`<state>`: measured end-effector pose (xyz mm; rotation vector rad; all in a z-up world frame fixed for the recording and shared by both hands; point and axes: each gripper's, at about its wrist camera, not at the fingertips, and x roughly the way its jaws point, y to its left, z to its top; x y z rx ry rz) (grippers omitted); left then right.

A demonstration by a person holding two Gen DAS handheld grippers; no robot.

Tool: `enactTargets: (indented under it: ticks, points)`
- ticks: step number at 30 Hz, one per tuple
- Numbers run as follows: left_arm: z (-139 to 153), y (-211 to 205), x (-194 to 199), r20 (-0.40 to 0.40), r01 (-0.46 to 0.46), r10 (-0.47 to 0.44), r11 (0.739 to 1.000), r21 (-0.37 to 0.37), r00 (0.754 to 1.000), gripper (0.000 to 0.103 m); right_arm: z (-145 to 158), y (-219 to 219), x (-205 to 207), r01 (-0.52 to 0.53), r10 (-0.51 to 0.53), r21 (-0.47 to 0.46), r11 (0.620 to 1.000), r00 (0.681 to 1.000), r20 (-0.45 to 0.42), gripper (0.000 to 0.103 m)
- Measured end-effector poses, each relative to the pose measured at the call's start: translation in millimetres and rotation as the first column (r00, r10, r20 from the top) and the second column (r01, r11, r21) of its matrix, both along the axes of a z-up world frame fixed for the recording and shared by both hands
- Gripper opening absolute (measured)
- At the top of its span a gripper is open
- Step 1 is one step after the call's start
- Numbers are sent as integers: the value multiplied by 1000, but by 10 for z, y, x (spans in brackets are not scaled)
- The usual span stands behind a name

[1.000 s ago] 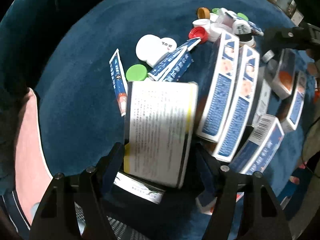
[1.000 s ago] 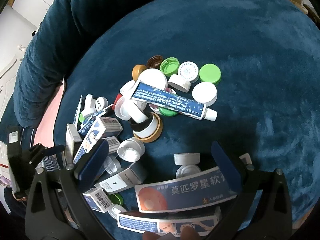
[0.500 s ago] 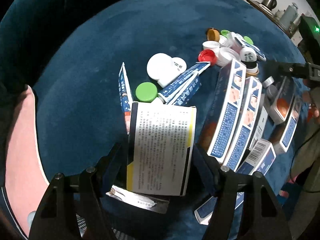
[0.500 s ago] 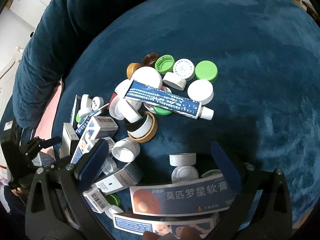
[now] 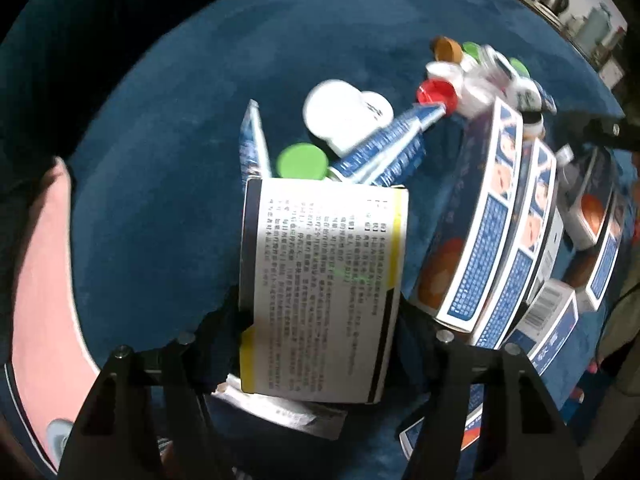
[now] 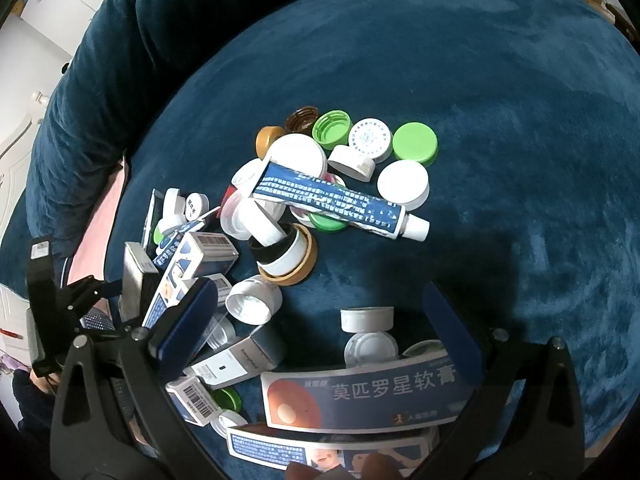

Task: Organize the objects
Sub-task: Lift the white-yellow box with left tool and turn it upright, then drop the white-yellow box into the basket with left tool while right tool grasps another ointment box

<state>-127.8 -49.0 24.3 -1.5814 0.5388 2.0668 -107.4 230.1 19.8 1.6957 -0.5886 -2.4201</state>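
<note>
Left wrist view: left gripper (image 5: 318, 332), jaws just closing, clamps white text-printed box (image 5: 324, 284) upright, likely to join the standing blue boxes (image 5: 484, 232); right gripper (image 6: 316, 320) gapes empty over caps.

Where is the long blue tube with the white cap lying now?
In the right wrist view, the blue tube lies at centre across the pile of caps, its cap end pointing right, just below a white cap.

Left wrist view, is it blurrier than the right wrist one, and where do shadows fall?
Left wrist view: motion-smeared, worst on the bottle caps; printed box text is soft. Right wrist view: sharp; the blue tube reads crisply, and a dark shadow lies on the blue cushion.
</note>
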Motion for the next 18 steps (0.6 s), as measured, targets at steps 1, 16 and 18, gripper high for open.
enactTargets:
  ticks: [1, 16, 18]
  points:
    - [58, -20, 8, -8, -16, 16, 1000, 17, 1000, 69, 1, 2, 5, 2, -2, 1, 1000, 1000, 0, 103]
    - [797, -236, 588, -105, -259, 278, 952, 165, 955, 69, 206, 9, 192, 6, -5, 39, 999, 1000, -15, 103]
    - [807, -223, 710, -87, -297, 320, 932, 206, 944, 69, 247, -77, 231, -67, 69, 54, 996, 997, -26, 103]
